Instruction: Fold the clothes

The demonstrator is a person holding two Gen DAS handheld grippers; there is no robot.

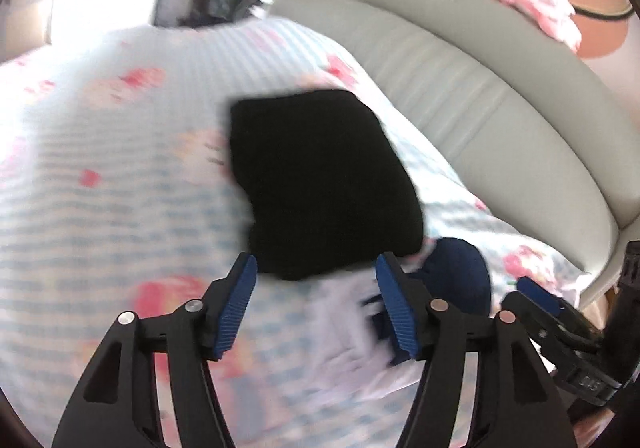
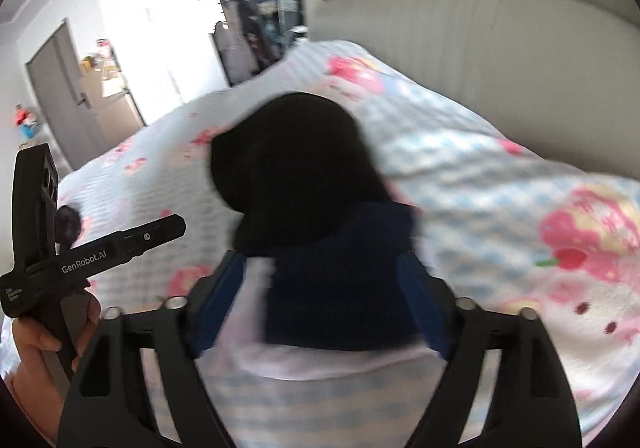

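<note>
A folded black garment (image 1: 320, 175) (image 2: 296, 167) lies on the bed's blue-checked floral sheet (image 1: 120, 167) (image 2: 500, 207). Against its near edge lies a folded navy garment (image 1: 460, 272) (image 2: 340, 276) on a white garment (image 1: 344, 328) (image 2: 248, 340). My left gripper (image 1: 316, 268) is open just short of the black garment's near edge, with nothing between its pads. My right gripper (image 2: 320, 264) is open wide; the navy garment shows between its fingers, blurred, and no grip is visible. Each gripper also appears in the other's view: the right gripper (image 1: 536, 296) and the left gripper (image 2: 120, 244), held by a hand (image 2: 36, 344).
A grey padded headboard (image 1: 480, 87) (image 2: 480, 7) runs along the bed's far right side. Pink plush toys (image 1: 540, 3) sit above it. Cluttered shelving (image 2: 260, 15) and a grey door (image 2: 60, 87) stand beyond the bed's far edge.
</note>
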